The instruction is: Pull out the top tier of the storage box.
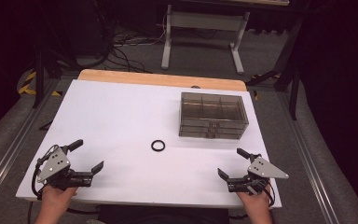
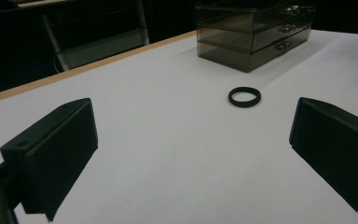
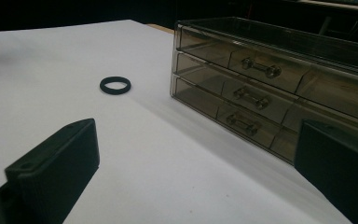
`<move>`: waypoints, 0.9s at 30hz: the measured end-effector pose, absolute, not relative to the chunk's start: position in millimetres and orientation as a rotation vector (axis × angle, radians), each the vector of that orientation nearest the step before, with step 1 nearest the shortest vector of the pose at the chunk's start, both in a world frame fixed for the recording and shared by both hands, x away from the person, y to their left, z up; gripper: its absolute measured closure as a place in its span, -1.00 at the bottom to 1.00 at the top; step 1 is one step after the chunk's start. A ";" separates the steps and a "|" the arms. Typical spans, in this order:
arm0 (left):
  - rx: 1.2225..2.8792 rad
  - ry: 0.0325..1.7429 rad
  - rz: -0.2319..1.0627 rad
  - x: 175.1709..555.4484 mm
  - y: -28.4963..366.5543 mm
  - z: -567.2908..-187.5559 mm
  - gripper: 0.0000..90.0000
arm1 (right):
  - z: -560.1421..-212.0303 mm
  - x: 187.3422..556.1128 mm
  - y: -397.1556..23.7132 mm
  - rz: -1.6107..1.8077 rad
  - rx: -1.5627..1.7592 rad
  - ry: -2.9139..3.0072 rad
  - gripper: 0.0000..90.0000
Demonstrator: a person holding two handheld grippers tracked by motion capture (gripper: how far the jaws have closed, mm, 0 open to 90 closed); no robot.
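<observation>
Holding both tongs low at the near edge of the white table [image 1: 121, 116], we have nothing gripped yet: the left gripper [image 1: 89, 155] has its jaws spread wide and empty, and the right gripper [image 1: 233, 162] stands just as wide, also empty. Between them, farther out on the table, lies the small black ring [image 1: 157, 145], flat and alone, well apart from either tool; in the left gripper view it sits ahead and a little toward the right jaw. Beyond the ring, toward the right gripper's side, stands the smoky transparent drawer box [image 1: 213, 115], its three drawers shut, each with a small knob handle [image 3: 260, 67] facing us. We judge the step in hand is the reach for the ring, and either tool could take it. Because it lies flat and thin, we should tilt the jaws steeply down, straddle one side of the band, and close gently so it does not skid. We can read no brand, label or writing anywhere.
</observation>
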State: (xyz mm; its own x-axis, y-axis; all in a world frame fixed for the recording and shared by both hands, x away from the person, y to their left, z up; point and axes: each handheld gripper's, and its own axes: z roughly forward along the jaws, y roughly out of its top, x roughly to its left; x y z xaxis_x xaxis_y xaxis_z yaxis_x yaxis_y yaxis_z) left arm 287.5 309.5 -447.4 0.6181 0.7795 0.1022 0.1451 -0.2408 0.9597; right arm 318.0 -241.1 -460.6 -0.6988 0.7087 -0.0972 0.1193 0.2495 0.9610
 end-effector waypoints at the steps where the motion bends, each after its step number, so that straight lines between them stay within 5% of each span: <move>1: 1.739 0.759 0.719 287.6 309.1 -447.3 -0.96 | -460.6 318.0 -241.1 1.470 0.751 2.002 -0.98; 27: 1.747 0.750 0.761 286.7 308.0 -447.2 -0.95 | -460.5 318.0 -239.4 1.454 0.741 2.011 -0.98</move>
